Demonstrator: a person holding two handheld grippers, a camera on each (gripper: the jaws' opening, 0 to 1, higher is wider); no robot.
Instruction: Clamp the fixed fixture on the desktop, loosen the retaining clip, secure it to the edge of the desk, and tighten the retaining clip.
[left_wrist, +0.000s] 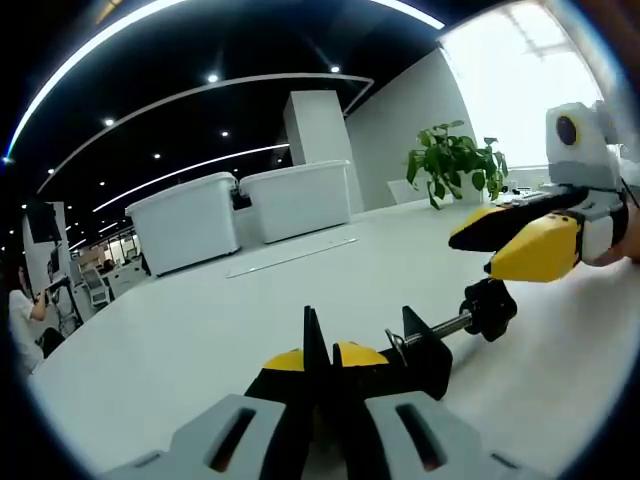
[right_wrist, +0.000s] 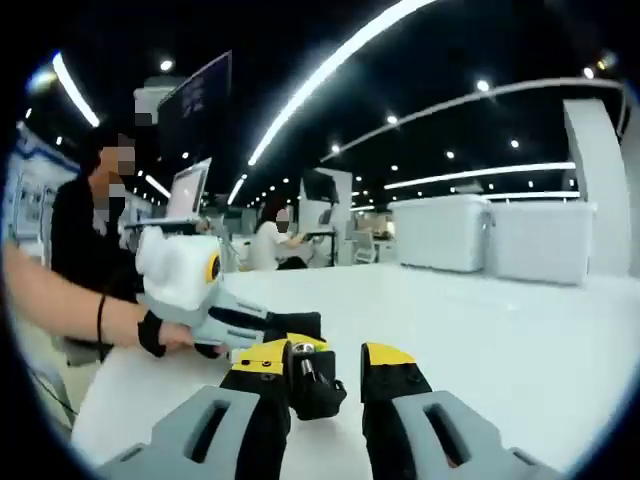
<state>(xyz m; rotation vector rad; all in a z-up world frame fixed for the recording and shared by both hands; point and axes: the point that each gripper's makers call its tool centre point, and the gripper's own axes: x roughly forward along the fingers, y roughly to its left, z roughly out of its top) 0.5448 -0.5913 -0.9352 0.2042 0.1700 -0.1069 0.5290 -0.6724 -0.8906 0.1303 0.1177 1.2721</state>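
Two grippers at work on one small black clamp sitting on the white worktop. Left gripper squeezed together on the clamp's body to keep it from moving, most likely so the screw can be turned. Right gripper set around the black knob at the screw's end, with a gap beside it, probably ready to twist the clip loose.

Open-plan office: white desk, ceiling light strips, potted plant, seated workers.
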